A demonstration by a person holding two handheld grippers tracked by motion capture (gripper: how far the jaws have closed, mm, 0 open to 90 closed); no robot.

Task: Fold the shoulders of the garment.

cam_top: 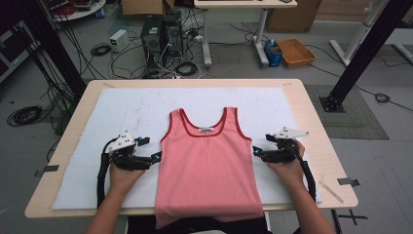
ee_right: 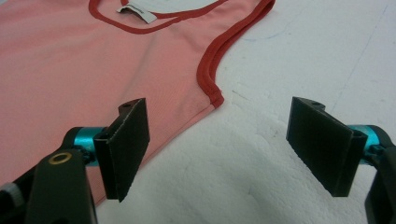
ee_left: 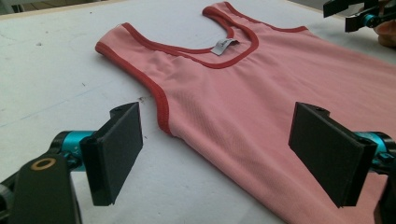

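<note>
A pink tank top with dark red trim lies flat on the white mat, neck toward the far side, its hem hanging over the near table edge. My left gripper sits at the top's left side just below the armhole, jaws open and level, nothing between them. In the left gripper view the tank top lies under and beyond the open left gripper. My right gripper stands open at the top's right side below the armhole. In the right gripper view the side seam of the tank top runs between the open right gripper.
The white mat covers most of the wooden table. A thin wooden stick lies near the table's right front corner. On the floor beyond stand computer towers, cables and an orange basket.
</note>
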